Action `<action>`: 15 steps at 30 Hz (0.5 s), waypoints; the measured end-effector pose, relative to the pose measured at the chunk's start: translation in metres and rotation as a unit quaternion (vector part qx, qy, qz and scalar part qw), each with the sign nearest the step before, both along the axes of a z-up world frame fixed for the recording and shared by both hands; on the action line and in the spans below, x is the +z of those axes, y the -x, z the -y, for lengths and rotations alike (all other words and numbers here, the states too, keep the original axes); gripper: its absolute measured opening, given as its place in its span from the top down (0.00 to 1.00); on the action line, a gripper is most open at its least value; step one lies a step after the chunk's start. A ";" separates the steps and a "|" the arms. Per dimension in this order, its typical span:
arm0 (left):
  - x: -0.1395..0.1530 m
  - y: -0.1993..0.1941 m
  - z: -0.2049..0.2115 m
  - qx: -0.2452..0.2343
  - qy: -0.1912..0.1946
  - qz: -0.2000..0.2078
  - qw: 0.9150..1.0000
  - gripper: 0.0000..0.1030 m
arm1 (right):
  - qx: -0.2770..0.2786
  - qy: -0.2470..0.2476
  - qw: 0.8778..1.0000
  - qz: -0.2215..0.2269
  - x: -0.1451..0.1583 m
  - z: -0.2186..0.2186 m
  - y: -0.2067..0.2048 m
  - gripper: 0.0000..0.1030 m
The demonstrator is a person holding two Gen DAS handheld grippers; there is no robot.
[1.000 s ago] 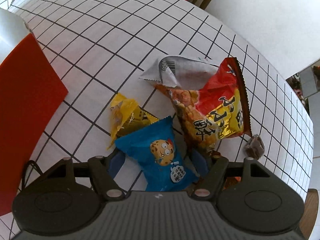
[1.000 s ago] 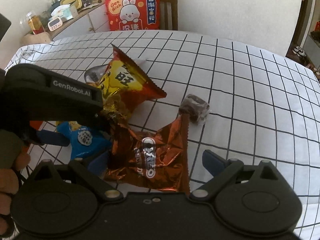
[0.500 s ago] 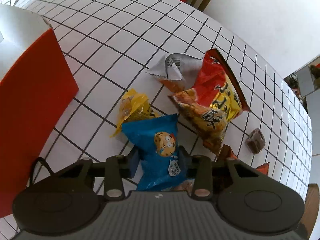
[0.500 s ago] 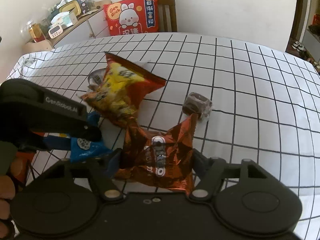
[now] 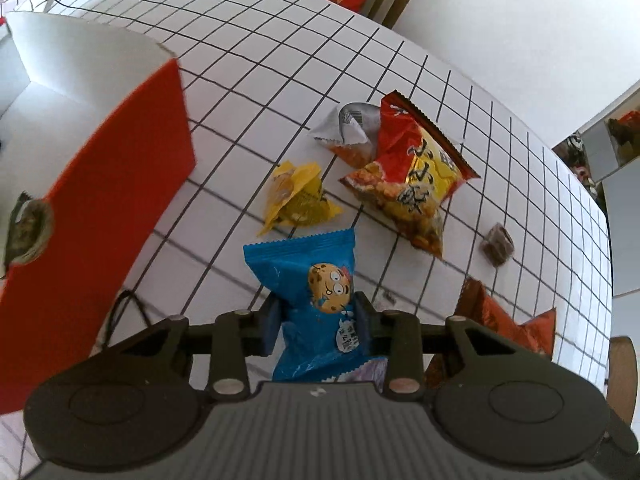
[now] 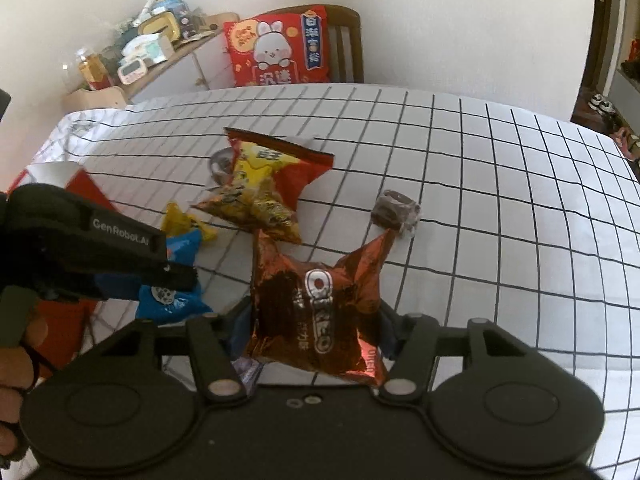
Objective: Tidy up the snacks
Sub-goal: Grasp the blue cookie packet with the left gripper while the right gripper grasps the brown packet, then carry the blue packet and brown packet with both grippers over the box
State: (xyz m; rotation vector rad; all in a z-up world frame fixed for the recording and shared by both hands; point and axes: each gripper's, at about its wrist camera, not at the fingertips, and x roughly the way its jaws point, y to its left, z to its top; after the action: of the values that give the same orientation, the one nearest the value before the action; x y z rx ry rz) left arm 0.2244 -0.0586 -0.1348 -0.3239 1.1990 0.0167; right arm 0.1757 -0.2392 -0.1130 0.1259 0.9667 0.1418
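My left gripper (image 5: 316, 316) is shut on a blue cookie packet (image 5: 304, 264) and holds it off the checked tablecloth, beside a red box (image 5: 112, 184) with a white inside. The jaws of my right gripper (image 6: 316, 320) are closing, and their pads press the sides of a copper-brown Oreo packet (image 6: 316, 292), which hangs above the table. On the cloth lie a red-and-yellow snack bag (image 5: 412, 184), a small yellow packet (image 5: 296, 200), a silver packet (image 5: 348, 124) and a brown wrapped candy (image 5: 498, 244). The right wrist view shows the left gripper's body (image 6: 80, 256) at the left.
The checked tablecloth (image 6: 500, 184) stretches bare to the right and far side. A wooden chair with a red rabbit cushion (image 6: 276, 52) stands at the far table edge. A cluttered sideboard (image 6: 132, 60) runs along the back-left wall. A person's hand (image 6: 16, 344) grips the left tool.
Both grippers closed on their packets and lifted them off the cloth. The left one moved with the blue packet toward the red box, which now shows more.
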 end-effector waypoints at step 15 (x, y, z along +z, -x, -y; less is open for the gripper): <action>0.062 0.059 -0.029 -0.043 0.002 0.030 0.999 0.64 | 0.014 -0.003 1.000 0.022 0.060 -0.025 0.046 0.43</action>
State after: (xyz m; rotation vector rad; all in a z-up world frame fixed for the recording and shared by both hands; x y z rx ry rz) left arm 0.1658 -0.0295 -0.0732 -0.2735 1.1536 -0.0697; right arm 0.1298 -0.2140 -0.0530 0.1138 0.9241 0.1729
